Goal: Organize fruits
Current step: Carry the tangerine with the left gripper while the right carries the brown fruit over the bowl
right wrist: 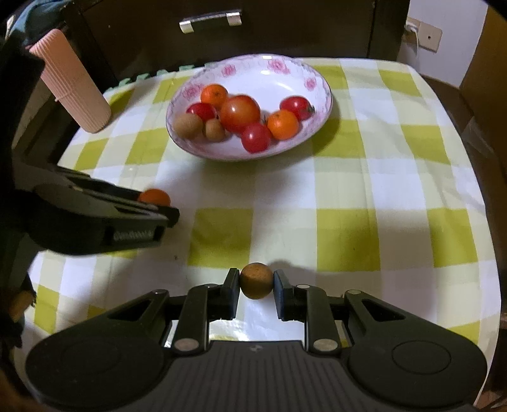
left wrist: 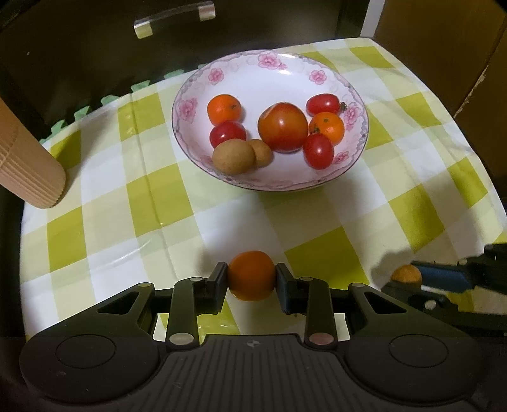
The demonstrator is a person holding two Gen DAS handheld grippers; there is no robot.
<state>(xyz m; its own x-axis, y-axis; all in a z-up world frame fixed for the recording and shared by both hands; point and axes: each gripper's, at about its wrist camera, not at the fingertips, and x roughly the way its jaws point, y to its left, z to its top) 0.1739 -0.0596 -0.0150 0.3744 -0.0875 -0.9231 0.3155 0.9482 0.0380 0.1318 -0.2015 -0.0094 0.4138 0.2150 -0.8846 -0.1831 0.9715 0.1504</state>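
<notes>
Glossy ceramic bowl [left wrist: 348, 92], smooth creased checked cloth [left wrist: 317, 222], ribbed matt plastic cup [left wrist: 28, 164], shiny metal handle [left wrist: 174, 19].

Before me a green-and-white checked tablecloth [left wrist: 221, 228] covers the table, a ribbed pink cup [right wrist: 76, 92] stands tilted at its far left corner, and behind it a dark cabinet [right wrist: 285, 35] bears a silver handle [right wrist: 210, 21].
</notes>
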